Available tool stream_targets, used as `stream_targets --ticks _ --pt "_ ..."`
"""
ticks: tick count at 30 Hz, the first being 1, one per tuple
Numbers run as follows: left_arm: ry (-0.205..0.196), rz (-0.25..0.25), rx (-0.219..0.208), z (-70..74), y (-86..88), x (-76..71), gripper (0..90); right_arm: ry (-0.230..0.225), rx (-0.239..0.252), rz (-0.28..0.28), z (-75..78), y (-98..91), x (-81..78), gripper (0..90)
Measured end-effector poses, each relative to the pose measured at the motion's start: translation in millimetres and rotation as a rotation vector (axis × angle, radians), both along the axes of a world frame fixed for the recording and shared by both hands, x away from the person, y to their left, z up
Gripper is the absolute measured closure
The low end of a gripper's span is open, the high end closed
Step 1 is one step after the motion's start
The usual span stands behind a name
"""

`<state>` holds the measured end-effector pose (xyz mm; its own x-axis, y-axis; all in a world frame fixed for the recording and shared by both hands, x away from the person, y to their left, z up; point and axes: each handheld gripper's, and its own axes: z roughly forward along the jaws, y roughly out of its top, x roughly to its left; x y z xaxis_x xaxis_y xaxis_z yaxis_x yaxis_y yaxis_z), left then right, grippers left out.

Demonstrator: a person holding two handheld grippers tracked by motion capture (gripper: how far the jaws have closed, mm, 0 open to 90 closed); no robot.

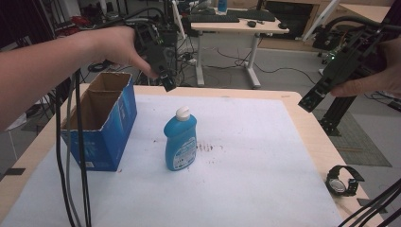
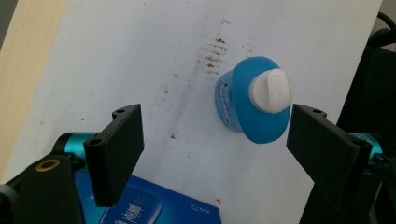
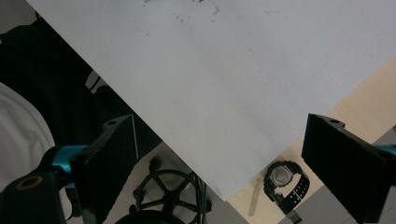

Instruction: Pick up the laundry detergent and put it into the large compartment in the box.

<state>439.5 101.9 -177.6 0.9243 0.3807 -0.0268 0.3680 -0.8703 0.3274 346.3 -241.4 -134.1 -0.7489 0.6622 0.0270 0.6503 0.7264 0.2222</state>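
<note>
A blue bottle (image 1: 180,140) with a white cap stands upright near the middle of the white sheet (image 1: 246,156). My left gripper (image 1: 167,81) hangs in the air above and behind the bottle, pointing down. In the left gripper view its jaws stand wide apart with nothing between them, and the blue bottle (image 2: 254,102) shows from above, near the right jaw. My right gripper (image 1: 309,100) is held high over the table's right edge. Its jaws are also wide apart and hold nothing.
An open blue cardboard box (image 1: 101,120) stands left of the bottle; its blue side (image 2: 159,205) shows below the left jaws. A black wristwatch (image 1: 341,181) (image 3: 284,179) lies on the bare wood at the front right. Cables (image 1: 75,161) hang at the left. Dark smudges (image 1: 208,147) mark the sheet.
</note>
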Motion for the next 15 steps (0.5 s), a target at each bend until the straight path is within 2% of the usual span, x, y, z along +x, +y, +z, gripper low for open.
stream_targets --ticks 9,15 --pt "0.018 0.001 0.015 -4.2 -2.6 -11.8 19.2 0.0 0.007 0.006 -2.1 -0.2 -0.2 9.7" --pt "0.024 0.002 0.03 -10.7 -12.8 -19.9 19.1 0.0 0.007 0.004 -4.1 -1.2 0.1 9.7"
